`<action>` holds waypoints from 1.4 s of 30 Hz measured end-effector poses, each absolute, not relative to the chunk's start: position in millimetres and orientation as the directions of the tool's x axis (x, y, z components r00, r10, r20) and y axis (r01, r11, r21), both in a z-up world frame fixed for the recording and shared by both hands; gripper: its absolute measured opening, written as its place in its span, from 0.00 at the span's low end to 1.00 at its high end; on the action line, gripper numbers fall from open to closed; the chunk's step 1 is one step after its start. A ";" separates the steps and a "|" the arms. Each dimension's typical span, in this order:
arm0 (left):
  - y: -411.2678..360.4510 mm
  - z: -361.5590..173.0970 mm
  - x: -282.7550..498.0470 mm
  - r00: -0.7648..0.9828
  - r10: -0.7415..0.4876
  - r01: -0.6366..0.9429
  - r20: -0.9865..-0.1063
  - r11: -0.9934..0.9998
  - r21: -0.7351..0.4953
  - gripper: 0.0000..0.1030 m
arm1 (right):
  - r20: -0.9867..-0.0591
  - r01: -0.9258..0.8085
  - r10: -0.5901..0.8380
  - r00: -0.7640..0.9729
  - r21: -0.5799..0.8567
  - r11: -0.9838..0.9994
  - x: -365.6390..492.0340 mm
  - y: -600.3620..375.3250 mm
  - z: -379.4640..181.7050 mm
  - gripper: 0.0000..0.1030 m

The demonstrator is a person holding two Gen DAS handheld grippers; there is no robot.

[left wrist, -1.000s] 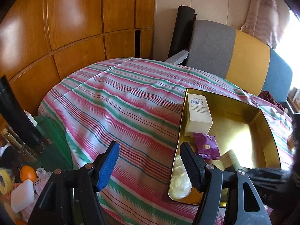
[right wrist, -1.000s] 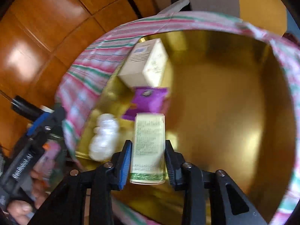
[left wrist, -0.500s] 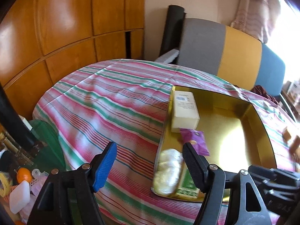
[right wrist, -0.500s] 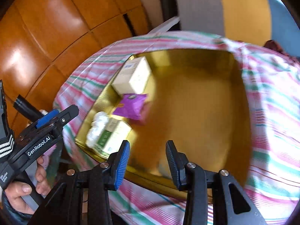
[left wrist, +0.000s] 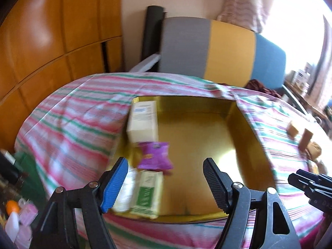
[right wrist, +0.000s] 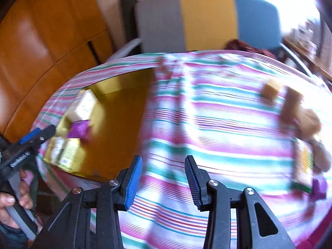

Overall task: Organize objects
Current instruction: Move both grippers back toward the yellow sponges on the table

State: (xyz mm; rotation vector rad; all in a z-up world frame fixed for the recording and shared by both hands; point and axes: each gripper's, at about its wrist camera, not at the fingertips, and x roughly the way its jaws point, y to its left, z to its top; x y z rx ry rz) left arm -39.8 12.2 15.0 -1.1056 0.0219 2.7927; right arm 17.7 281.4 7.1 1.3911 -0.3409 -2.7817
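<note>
A gold tray [left wrist: 197, 137] lies on the striped tablecloth [left wrist: 78, 124]. Along its left side sit a cream box [left wrist: 143, 122], a purple packet [left wrist: 154, 155], a green-and-white box [left wrist: 148, 193] and a white bag [left wrist: 124, 191]. My left gripper [left wrist: 165, 166] hovers over the tray's near edge, its jaws opening with nothing between them. My right gripper [right wrist: 162, 161] hangs over bare cloth to the right of the tray [right wrist: 122, 128], jaws opening and empty. Loose on the cloth at the right are small brown blocks [right wrist: 269, 89], a round brown item [right wrist: 309, 122], a yellow-green box [right wrist: 303, 166] and a purple packet [right wrist: 319, 186].
A chair [left wrist: 209, 47] with a grey, yellow and blue back stands behind the table. Wooden panelling [left wrist: 51, 41] fills the left. Bottles and clutter [left wrist: 14, 217] sit low beside the table's left edge. A hand [right wrist: 12, 199] holds the left gripper's handle.
The right gripper let go of the green-and-white box in the tray, then swung right over the cloth. The left gripper moved right over the tray's near edge and its jaws widened.
</note>
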 end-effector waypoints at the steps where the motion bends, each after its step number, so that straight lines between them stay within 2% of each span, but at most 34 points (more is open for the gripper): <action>1: 22.3 18.1 -40.1 -0.722 0.143 -0.159 -0.677 -0.987 -0.038 0.74 | -0.793 -0.115 -0.090 -0.603 0.197 -0.974 21.9 293.2 6.8 0.41; 11: 132.0 43.3 -36.9 -0.683 0.329 -0.417 -0.652 -0.909 -0.022 0.77 | -0.825 -0.462 0.179 -0.535 0.109 -0.880 64.5 435.0 17.1 0.41; 16: 187.1 46.0 -32.7 -0.631 0.418 -0.536 -0.653 -0.844 -0.023 0.77 | -0.820 -0.606 0.258 -0.510 0.130 -0.785 93.7 499.1 16.6 0.42; 20: 229.3 38.6 -32.8 -0.572 0.471 -0.612 -0.671 -0.790 -0.033 0.77 | -0.811 -0.644 0.139 -0.568 0.333 -0.689 112.8 534.8 4.7 0.42; 22: 248.8 34.6 -31.4 -0.546 0.488 -0.638 -0.681 -0.769 -0.040 0.77 | -0.801 -0.649 0.112 -0.588 0.385 -0.656 117.5 540.7 1.6 0.42; 29: 318.5 10.1 -49.0 -0.406 0.533 -0.680 -0.742 -0.719 -0.144 0.77 | -0.770 -0.608 0.064 -0.635 0.446 -0.658 119.4 541.4 0.5 0.42; 42: 431.5 2.3 -74.5 -0.400 0.575 -0.794 -0.714 -0.606 -0.044 0.77 | -0.700 -0.539 -0.043 -0.713 0.586 -0.604 126.0 554.2 -6.2 0.42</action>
